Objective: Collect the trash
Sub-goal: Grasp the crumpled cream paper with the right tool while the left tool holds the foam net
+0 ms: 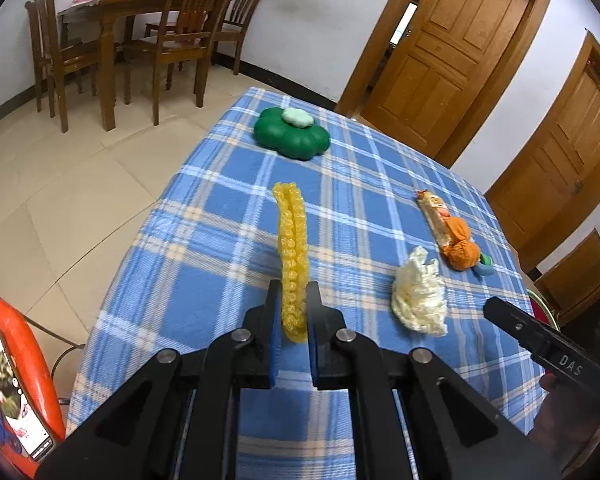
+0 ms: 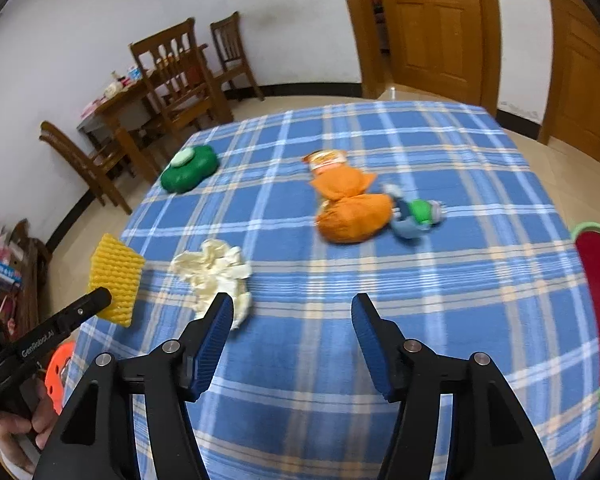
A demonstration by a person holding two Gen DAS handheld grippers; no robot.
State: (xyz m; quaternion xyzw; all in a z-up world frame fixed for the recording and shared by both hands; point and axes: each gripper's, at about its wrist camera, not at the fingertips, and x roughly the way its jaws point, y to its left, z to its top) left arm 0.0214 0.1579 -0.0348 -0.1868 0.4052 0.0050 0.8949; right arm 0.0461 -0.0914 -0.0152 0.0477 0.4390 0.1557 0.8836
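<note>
Yellow foam netting (image 1: 291, 256): fruit-sleeve mesh, stood on edge, near end pinched between the pads of the left gripper (image 1: 293, 322); far end reaching toward 12 o'clock across the cloth; whether lifted clear or dragging, cannot tell.
Left gripper: clamped together on the netting, first piece of trash in hand.
Right gripper (image 2: 292, 340): jaws apart, nothing between them, hovering over bare cloth; left finger tip overlapping the tissue in the right wrist view, contact not evident.
Crumpled white tissue (image 2: 214, 272): loose on the cloth, at 10 o'clock from the right gripper; likely next pick, not yet taken.
Orange wrapper (image 2: 350, 204): twisted bag with printed snack packet at its far end, at 12 o'clock from the right gripper, well apart; uncollected.
Small blue-and-green item (image 2: 416, 216): touching the wrapper's right side; blurred, kind uncertain.
Green flower-shaped box (image 1: 292, 136): pale lid knob on top, far edge of the table at 12 o'clock; trash or not, cannot tell.
Blue plaid tablecloth (image 1: 220, 240): work surface.
Receptacle: none clearly in view; red-and-green object (image 2: 598, 292) at 3 o'clock off the table edge, purpose unclear.
Progress: early; one item gripped, none seen deposited, at least two pieces left.
</note>
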